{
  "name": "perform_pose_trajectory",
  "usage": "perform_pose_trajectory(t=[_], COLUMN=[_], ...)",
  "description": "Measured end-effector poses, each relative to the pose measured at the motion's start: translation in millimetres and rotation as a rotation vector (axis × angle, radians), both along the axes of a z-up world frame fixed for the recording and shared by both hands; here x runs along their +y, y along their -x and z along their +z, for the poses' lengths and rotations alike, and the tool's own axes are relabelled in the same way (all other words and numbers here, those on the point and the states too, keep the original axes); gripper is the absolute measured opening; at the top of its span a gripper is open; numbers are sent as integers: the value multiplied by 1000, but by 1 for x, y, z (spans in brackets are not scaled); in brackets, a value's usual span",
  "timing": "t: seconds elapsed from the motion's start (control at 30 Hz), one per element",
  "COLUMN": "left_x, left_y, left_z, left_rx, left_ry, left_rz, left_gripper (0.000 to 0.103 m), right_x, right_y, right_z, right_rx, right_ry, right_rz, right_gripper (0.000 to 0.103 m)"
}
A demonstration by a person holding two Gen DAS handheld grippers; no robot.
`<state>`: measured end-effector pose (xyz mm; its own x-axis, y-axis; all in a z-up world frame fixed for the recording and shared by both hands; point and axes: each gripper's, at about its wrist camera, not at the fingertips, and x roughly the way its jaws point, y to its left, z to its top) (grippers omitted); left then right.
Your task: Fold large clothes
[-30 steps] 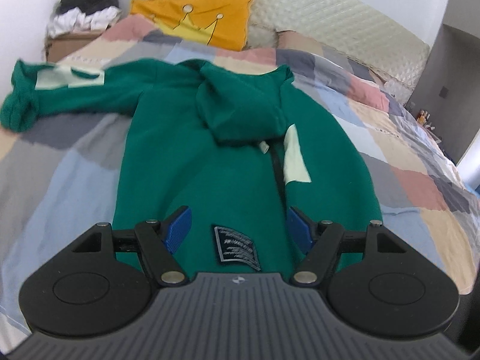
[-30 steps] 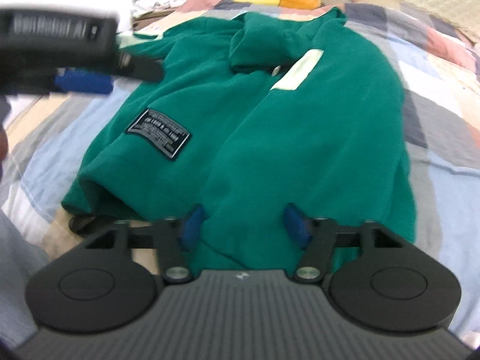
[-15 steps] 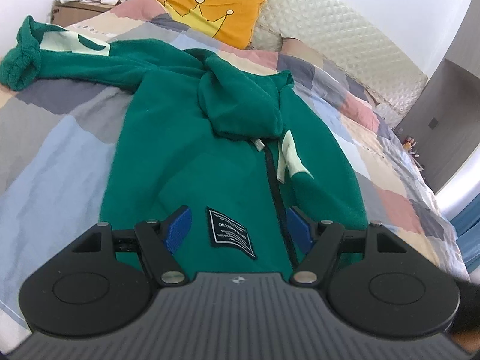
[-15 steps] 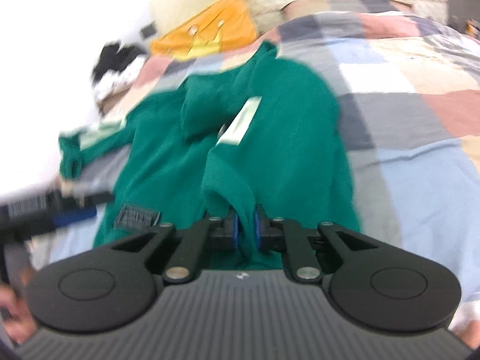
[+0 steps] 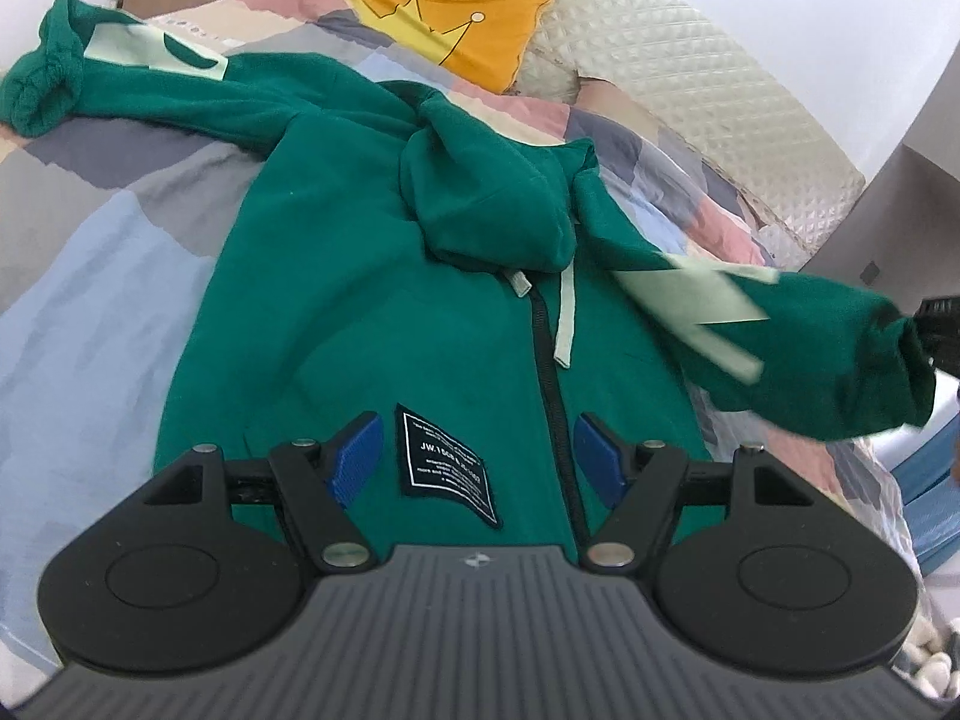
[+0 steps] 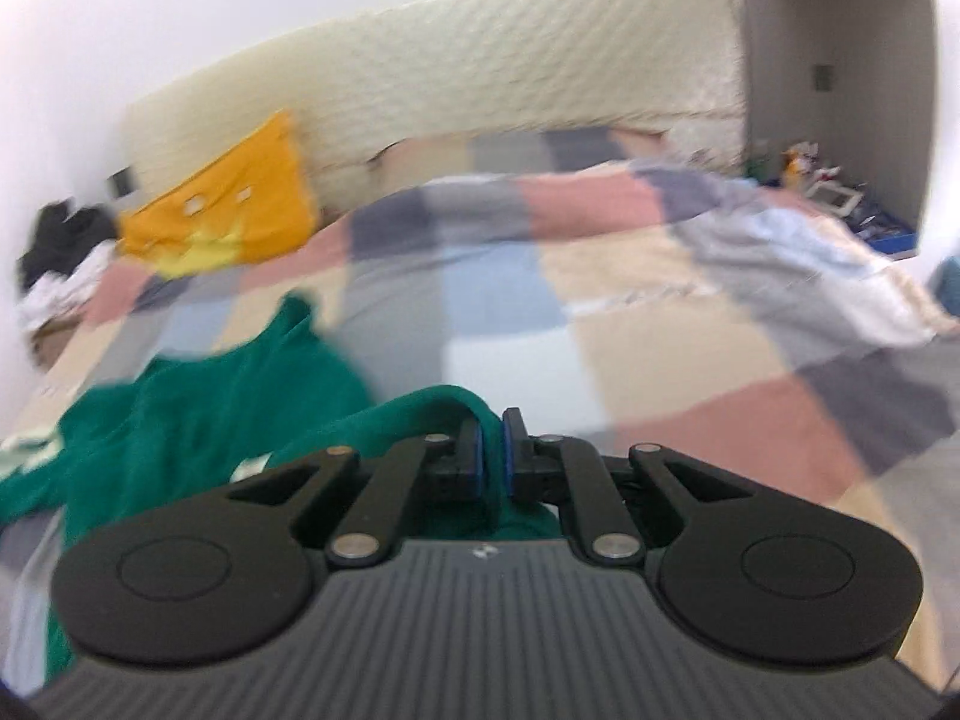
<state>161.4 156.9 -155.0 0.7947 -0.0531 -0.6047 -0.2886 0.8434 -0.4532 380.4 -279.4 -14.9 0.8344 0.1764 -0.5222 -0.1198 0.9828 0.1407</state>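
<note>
Hoodie: the green hoodie (image 5: 372, 312) is lying front-up on the patchwork bed (image 5: 90, 276), its hood (image 5: 486, 204) folded down over the chest and pointing toward the yellow pillow (image 5: 444, 24).
Long axis: the body is running from the hem, just under the left gripper, up toward the pillow; the zip (image 5: 549, 396) is marking the centre line.
Left gripper: the left gripper (image 5: 477, 459) is hovering over the hem with its jaws standing wide apart, gripping nothing; the black label (image 5: 447, 471) is showing between them.
Right gripper: the right gripper (image 6: 491, 450) is clamping a fold of green cloth, jaws pinched nearly together on it; they have just been closing on this cloth.
Right sleeve: the sleeve (image 5: 774, 336) is being held off the bed, stretched out sideways from the zip, away from the body, its cuff at the right gripper.
Other sleeve: the far sleeve (image 5: 138, 84) is lying spread on the bed, on the opposite side of the zip.
Key relation: the body is lying to the left of the held sleeve, so the fold probably calls for carrying the cuff across toward the zip.
Nearer hand: the right hand is holding the sleeve already; the left is nearer the hem and the spread sleeve.
Risk: the body may be dragged along if the sleeve is pulled taut.
</note>
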Motion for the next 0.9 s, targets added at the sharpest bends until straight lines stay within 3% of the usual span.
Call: perform_pose_trajectory(t=[0.23, 0.43, 0.53, 0.7, 0.77, 0.9], left_x=[8, 22, 30, 34, 34, 35], left_y=[-10, -15, -18, -23, -26, -28], left_z=[-10, -18, -23, -30, -31, -33], left_rx=[13, 21, 34, 62, 72, 84], left_ry=[26, 82, 137, 144, 135, 126], left_rz=[-7, 31, 50, 63, 61, 60], left_gripper=[75, 75, 75, 75, 75, 75], right_x=[-67, -133, -155, -156, -151, -149], right_y=[-103, -171, -185, -188, -182, -171], right_z=[11, -42, -87, -153, -166, -162], right_rx=[-67, 26, 88, 156, 149, 98], right_ry=[189, 181, 108, 110, 155, 94], right_rz=[-304, -505, -542, -544, -520, -487], right_gripper=[9, 8, 8, 9, 9, 12])
